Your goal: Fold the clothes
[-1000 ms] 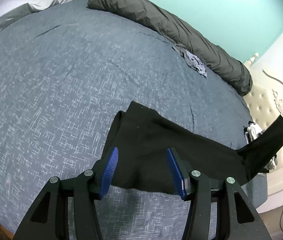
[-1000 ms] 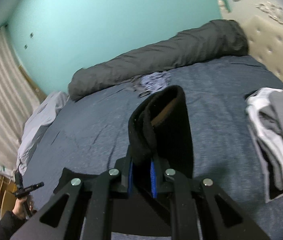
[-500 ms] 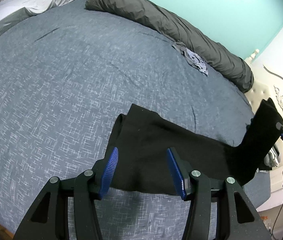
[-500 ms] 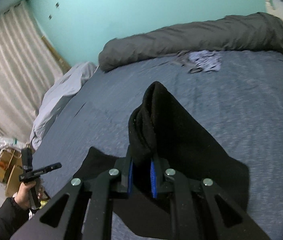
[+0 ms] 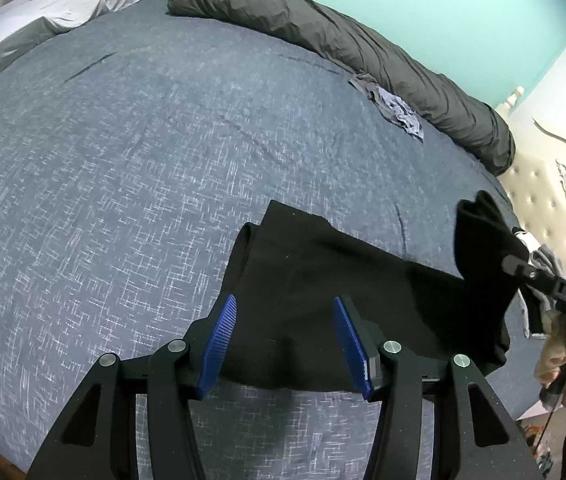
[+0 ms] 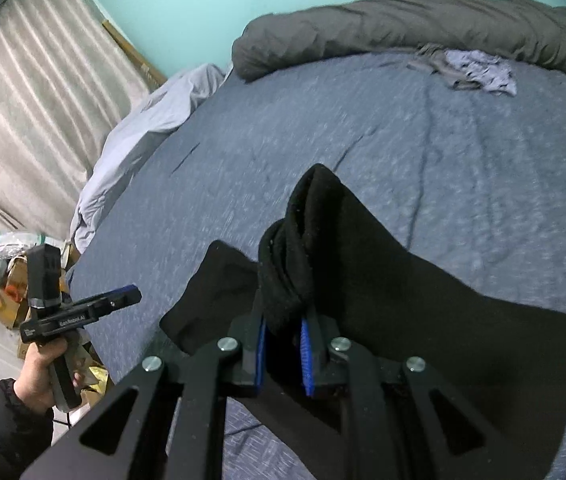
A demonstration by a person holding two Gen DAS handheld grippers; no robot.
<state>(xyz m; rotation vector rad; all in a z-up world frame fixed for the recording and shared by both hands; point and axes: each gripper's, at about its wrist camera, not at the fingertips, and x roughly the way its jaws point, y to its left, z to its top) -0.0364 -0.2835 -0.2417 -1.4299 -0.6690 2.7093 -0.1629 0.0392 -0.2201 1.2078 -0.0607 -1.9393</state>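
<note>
Carried inward, right gripper (image 6: 281,342) jaws clamp black garment (image 5: 323,280); left gripper (image 5: 286,344) jaws apart.

Big blue bedspread (image 5: 131,184), a rolled grey duvet (image 5: 347,52) along the teal wall (image 6: 203,4), curtains (image 6: 31,92) off left.

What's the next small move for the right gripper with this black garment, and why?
Probably carry the right gripper, shut on the bunched end of the black garment, across toward the open left gripper and lay it down: that end is lifted, while the rest lies flat on the bed.
</note>
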